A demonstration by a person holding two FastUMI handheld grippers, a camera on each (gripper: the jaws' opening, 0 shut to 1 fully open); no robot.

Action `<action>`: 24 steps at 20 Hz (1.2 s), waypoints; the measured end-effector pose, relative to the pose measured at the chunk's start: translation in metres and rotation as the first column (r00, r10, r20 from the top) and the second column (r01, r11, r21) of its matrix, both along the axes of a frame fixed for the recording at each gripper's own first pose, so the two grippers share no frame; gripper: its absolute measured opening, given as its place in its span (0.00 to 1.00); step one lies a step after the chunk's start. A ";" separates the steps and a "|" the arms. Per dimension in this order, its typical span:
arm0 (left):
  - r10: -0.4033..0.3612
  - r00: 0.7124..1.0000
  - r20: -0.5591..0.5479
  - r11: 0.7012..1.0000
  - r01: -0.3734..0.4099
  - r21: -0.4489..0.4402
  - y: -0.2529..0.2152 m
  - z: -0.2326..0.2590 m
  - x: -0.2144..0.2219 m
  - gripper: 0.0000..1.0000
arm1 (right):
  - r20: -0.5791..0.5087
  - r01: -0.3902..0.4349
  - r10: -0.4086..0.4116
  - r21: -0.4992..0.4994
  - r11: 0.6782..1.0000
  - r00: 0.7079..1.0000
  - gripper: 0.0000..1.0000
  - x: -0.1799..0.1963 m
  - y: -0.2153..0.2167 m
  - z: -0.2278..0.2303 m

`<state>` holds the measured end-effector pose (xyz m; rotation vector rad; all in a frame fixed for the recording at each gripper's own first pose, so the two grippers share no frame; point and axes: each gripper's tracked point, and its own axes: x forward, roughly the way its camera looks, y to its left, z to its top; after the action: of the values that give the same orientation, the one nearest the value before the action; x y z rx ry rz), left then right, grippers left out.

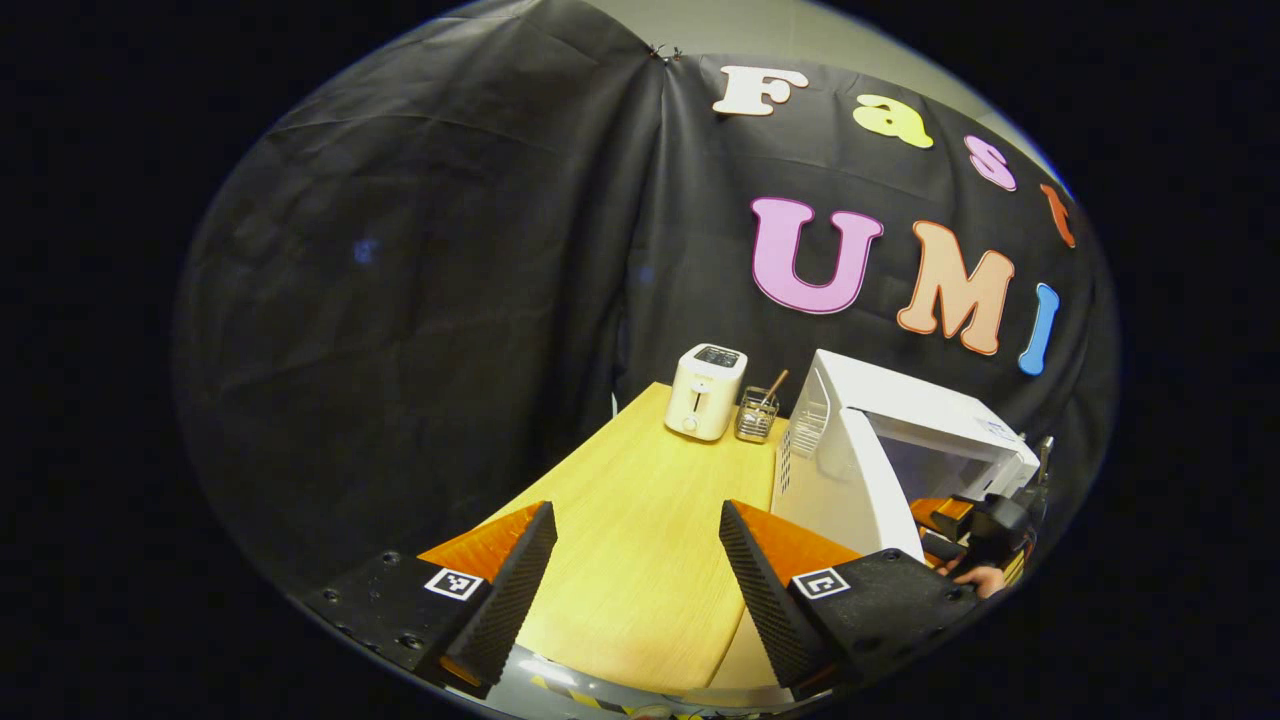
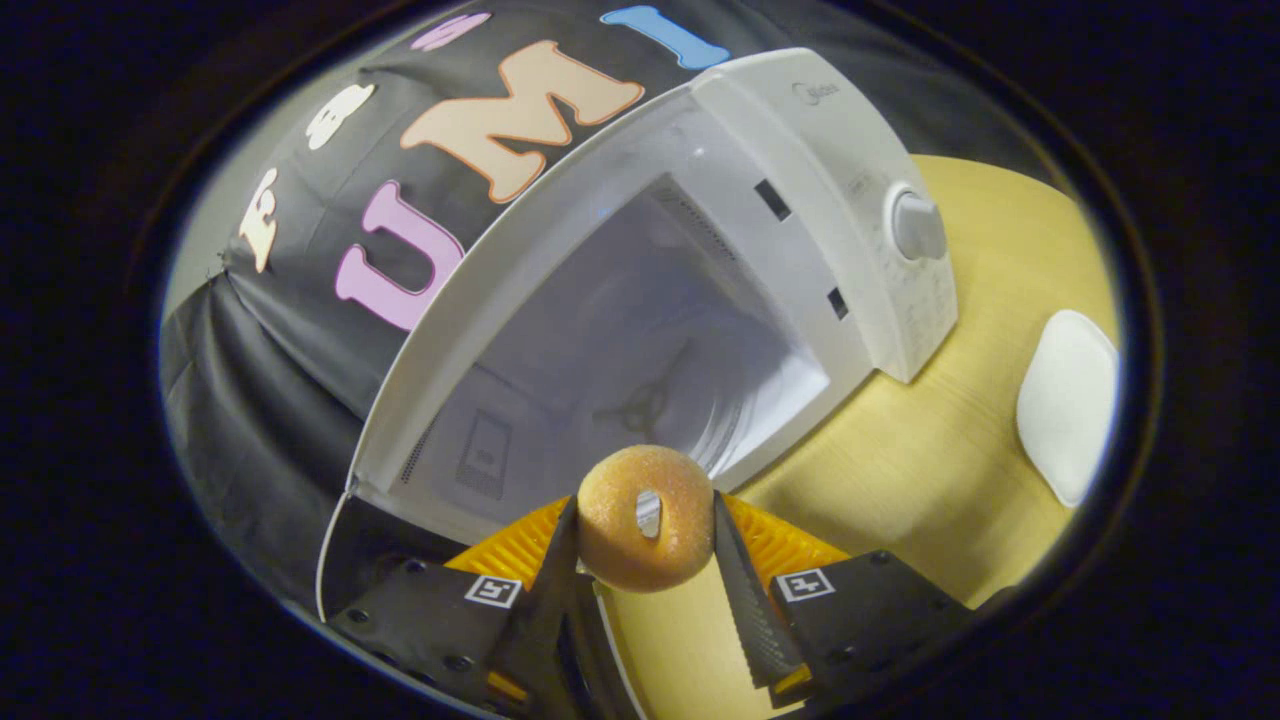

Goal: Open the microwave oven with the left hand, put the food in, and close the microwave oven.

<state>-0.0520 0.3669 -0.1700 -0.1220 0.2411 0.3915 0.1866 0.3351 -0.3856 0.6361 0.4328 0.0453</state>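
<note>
Two grippers at work over a pale wood table. Left gripper hangs above the bare tabletop, jaws wide apart, nothing between them. In the left gripper view, going left to right past it: a white toaster upright at the far edge, a small wire caddy just beside it with a stick-like utensil leaning out, then the microwave, white, door swung open toward the camera. At the far right of that view, in front of the oven mouth, the other gripper and part of a hand holding it; too small and dark there to read its jaws.

Right gripper view: right gripper clamped on a doughnut, one finger pressing each side. Doughnut is golden-tan, sugar-grained, ring-shaped with a small centre hole, held upright on edge, hole facing the camera. It sits just in front of the open cavity, at the sill, not clearly inside. Cavity is pale grey-white, turntable hub visible on its floor. Right of the cavity, the control panel with one round knob. Farther right, well apart on the table, a white rounded-rectangle plate, possibly a dish; edge distortion makes it hard to say.
</note>
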 end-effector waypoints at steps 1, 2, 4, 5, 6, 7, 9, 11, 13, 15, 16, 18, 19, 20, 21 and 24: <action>-0.003 1.000 -0.008 1.000 0.003 -0.003 0.001 -0.003 -0.001 0.96 | 0.026 0.007 -0.007 -0.031 1.000 1.000 0.70 0.010 0.001 0.001; -0.005 1.000 -0.018 1.000 0.005 -0.006 0.001 -0.007 -0.002 0.96 | 0.048 0.015 -0.012 -0.065 0.998 0.999 0.70 0.020 0.000 0.000; -0.014 0.999 -0.037 1.000 0.013 -0.012 0.000 -0.013 -0.002 0.96 | 0.077 0.025 -0.017 -0.106 0.994 0.997 0.71 0.038 0.001 0.000; -0.019 0.999 -0.046 1.000 0.019 -0.014 0.000 -0.016 -0.002 0.96 | 0.089 0.035 -0.024 -0.115 0.993 0.996 0.73 0.047 0.003 -0.002; -0.022 0.998 -0.055 1.000 0.021 -0.014 0.000 -0.019 -0.002 0.97 | 0.094 0.048 -0.037 -0.122 0.991 0.995 0.73 0.056 0.003 -0.004; -0.021 0.998 -0.063 1.000 0.020 -0.015 0.001 -0.022 -0.003 0.96 | 0.096 0.067 -0.055 -0.126 0.990 0.994 0.72 0.064 0.002 -0.008; -0.021 0.997 -0.080 0.999 0.019 -0.029 0.001 -0.028 -0.003 0.96 | 0.081 0.097 -0.088 -0.119 0.988 0.993 0.73 0.076 0.000 -0.018; -0.017 0.996 -0.089 0.999 0.014 -0.035 0.002 -0.031 -0.006 0.97 | 0.100 0.111 -0.100 -0.109 0.988 0.990 0.73 0.083 0.002 -0.014; -0.021 0.995 -0.093 0.999 0.017 -0.043 0.001 -0.032 -0.006 0.96 | 0.102 0.111 -0.100 -0.116 0.987 0.990 0.72 0.087 0.002 -0.014; -0.030 0.994 -0.101 0.999 0.025 -0.047 0.000 -0.035 -0.009 0.96 | 0.111 0.119 -0.107 -0.111 0.987 0.988 0.73 0.086 0.001 -0.010; -0.035 0.994 -0.103 0.998 0.030 -0.049 -0.001 -0.036 -0.009 0.96 | 0.114 0.120 -0.108 -0.108 0.987 0.988 0.77 0.087 0.001 -0.007; -0.054 0.992 -0.110 0.997 0.047 -0.062 -0.005 -0.039 -0.009 0.96 | 0.106 0.112 -0.101 -0.106 0.988 0.989 0.90 0.079 0.001 -0.005; -0.065 0.992 -0.109 0.996 0.058 -0.069 -0.007 -0.038 -0.007 0.96 | 0.106 0.104 -0.092 -0.112 0.988 0.990 0.90 0.076 0.000 -0.003; -0.076 0.992 -0.104 0.995 0.069 -0.073 -0.009 -0.038 -0.006 0.96 | 0.116 0.097 -0.082 -0.126 0.987 0.990 0.90 0.071 -0.002 0.002; -0.086 0.991 -0.102 0.994 0.078 -0.076 -0.011 -0.037 -0.005 0.96 | 0.126 0.088 -0.069 -0.144 0.986 0.990 0.90 0.066 -0.004 0.007; -0.118 0.987 -0.107 0.990 0.109 -0.084 -0.019 -0.039 -0.009 0.95 | 0.145 0.054 -0.029 -0.172 0.984 0.989 0.90 0.047 -0.010 0.021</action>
<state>-0.0606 0.3482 -0.2092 -0.1620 0.3725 0.2756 0.2340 0.3253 -0.3648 0.4643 0.2821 0.0119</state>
